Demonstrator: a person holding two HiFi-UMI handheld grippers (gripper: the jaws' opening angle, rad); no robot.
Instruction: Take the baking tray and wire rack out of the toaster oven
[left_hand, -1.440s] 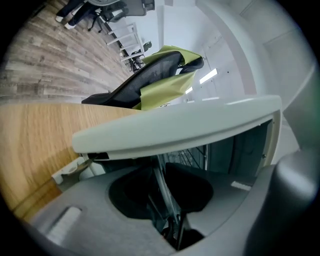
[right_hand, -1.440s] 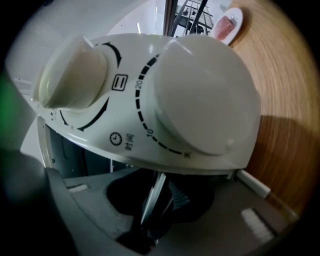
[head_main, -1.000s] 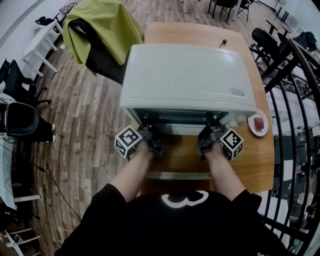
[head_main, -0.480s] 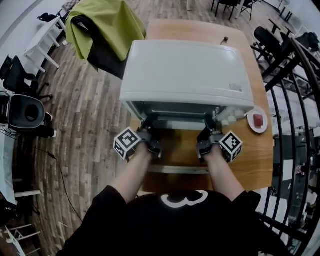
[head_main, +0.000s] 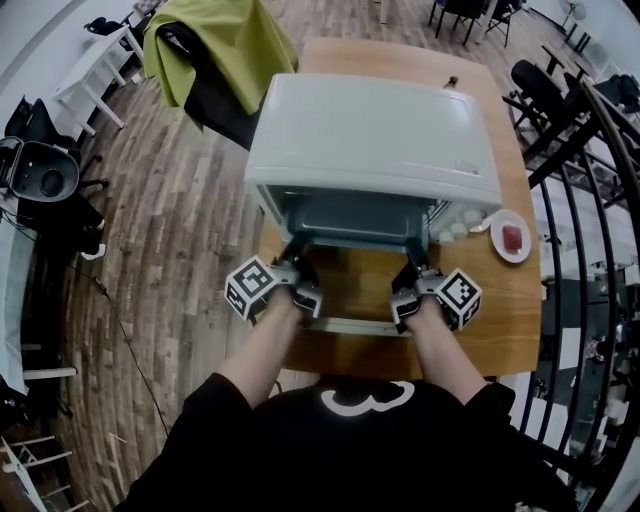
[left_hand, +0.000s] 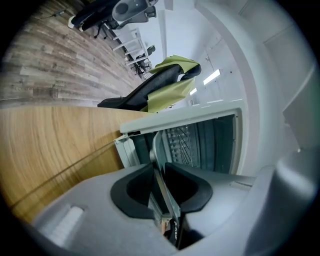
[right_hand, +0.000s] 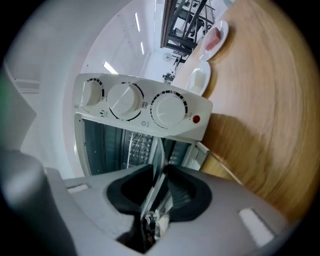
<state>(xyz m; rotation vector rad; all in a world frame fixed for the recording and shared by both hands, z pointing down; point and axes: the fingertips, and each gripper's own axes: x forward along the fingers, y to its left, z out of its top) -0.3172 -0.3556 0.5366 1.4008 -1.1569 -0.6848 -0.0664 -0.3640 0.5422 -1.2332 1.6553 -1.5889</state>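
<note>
The white toaster oven (head_main: 375, 130) stands on the wooden table (head_main: 515, 315) with its door (head_main: 352, 325) folded down toward me. A grey baking tray (head_main: 355, 218) sticks partway out of its mouth. My left gripper (head_main: 297, 252) is shut on the tray's front rim at its left end, and my right gripper (head_main: 414, 255) is shut on the rim at its right end. In the left gripper view the thin metal rim (left_hand: 159, 175) runs between the black pads. The right gripper view shows the same rim (right_hand: 159, 180). The wire rack (left_hand: 181, 144) (right_hand: 139, 147) sits inside the oven behind the tray.
A small white plate (head_main: 511, 241) with a red item lies on the table right of the oven. The oven's three knobs (right_hand: 127, 100) are on its right side. A chair draped in green cloth (head_main: 215, 50) stands beyond the table at the left; a black railing (head_main: 590, 150) runs along the right.
Both grippers have drawn back toward me with the tray's rim. More of the grey tray now shows outside the oven mouth.
</note>
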